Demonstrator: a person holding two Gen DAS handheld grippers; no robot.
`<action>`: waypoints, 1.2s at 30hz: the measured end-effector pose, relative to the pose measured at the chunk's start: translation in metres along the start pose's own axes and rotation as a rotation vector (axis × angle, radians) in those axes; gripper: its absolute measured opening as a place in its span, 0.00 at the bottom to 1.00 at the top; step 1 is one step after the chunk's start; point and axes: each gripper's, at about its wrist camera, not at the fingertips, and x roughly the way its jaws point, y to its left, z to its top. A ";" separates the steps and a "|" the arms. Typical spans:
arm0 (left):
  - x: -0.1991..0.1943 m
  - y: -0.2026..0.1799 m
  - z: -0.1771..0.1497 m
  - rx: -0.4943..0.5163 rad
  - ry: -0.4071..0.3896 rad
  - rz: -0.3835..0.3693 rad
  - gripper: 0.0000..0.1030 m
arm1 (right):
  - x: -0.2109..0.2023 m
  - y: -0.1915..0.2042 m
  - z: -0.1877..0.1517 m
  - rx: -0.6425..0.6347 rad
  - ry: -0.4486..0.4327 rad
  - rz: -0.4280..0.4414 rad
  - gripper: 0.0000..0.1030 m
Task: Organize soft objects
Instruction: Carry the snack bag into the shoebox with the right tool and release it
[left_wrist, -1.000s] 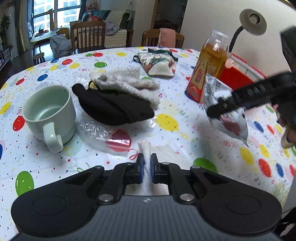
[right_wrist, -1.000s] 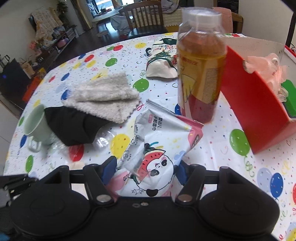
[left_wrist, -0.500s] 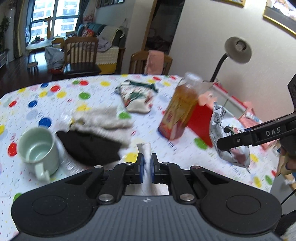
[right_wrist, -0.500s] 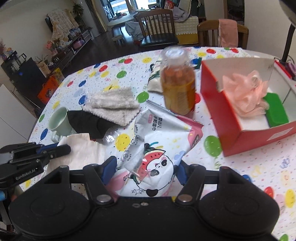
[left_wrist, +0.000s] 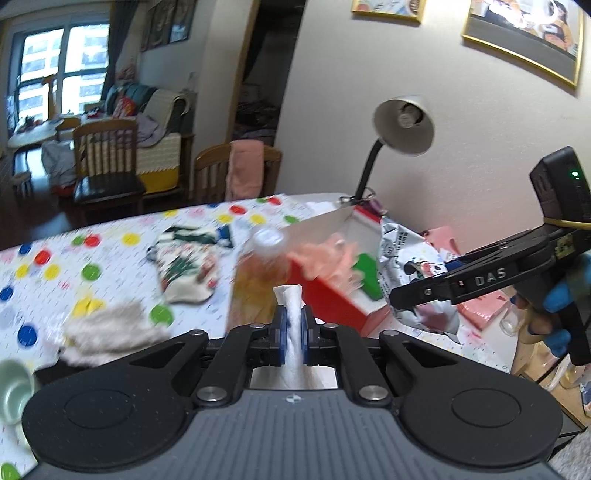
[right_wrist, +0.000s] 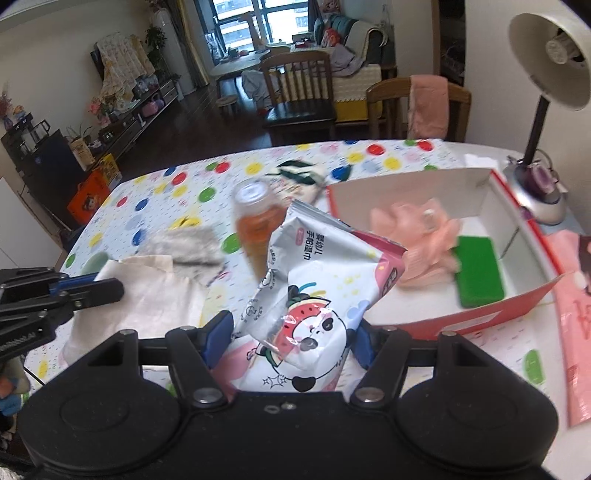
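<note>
My left gripper (left_wrist: 291, 321) is shut on a cream cloth (left_wrist: 291, 306), pinched upright between its blue pads. In the right wrist view the cloth (right_wrist: 147, 295) hangs from the left gripper (right_wrist: 96, 286) above the table's left part. My right gripper (right_wrist: 291, 336) is shut on a wet-wipes pack (right_wrist: 306, 288) with a panda and watermelon print, held in the air before the red box (right_wrist: 480, 317). The left wrist view shows that pack (left_wrist: 410, 266) in the right gripper (left_wrist: 421, 284) beside the box (left_wrist: 332, 299). A pink mesh puff (right_wrist: 417, 236) and a green sponge (right_wrist: 476, 269) lie inside.
An amber drink bottle (right_wrist: 258, 225) stands left of the box. A grey fluffy cloth (right_wrist: 184, 243), a patterned pouch (left_wrist: 184, 266) and a pale green mug (left_wrist: 13, 391) rest on the dotted tablecloth. A desk lamp (right_wrist: 550, 55) stands behind the box. Pink packaging (right_wrist: 580, 314) lies right.
Both grippers have risen off the table with their loads and swung right toward the red box. The box's inside has come into view and the table items look farther below.
</note>
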 end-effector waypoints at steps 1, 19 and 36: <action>0.004 -0.007 0.005 0.011 -0.004 -0.005 0.07 | -0.002 -0.008 0.002 0.004 -0.004 -0.005 0.63; 0.102 -0.100 0.067 0.097 0.024 -0.030 0.07 | -0.004 -0.137 0.040 0.016 -0.040 -0.067 0.63; 0.197 -0.156 0.089 0.164 0.098 0.012 0.07 | 0.047 -0.206 0.074 -0.010 -0.001 -0.099 0.64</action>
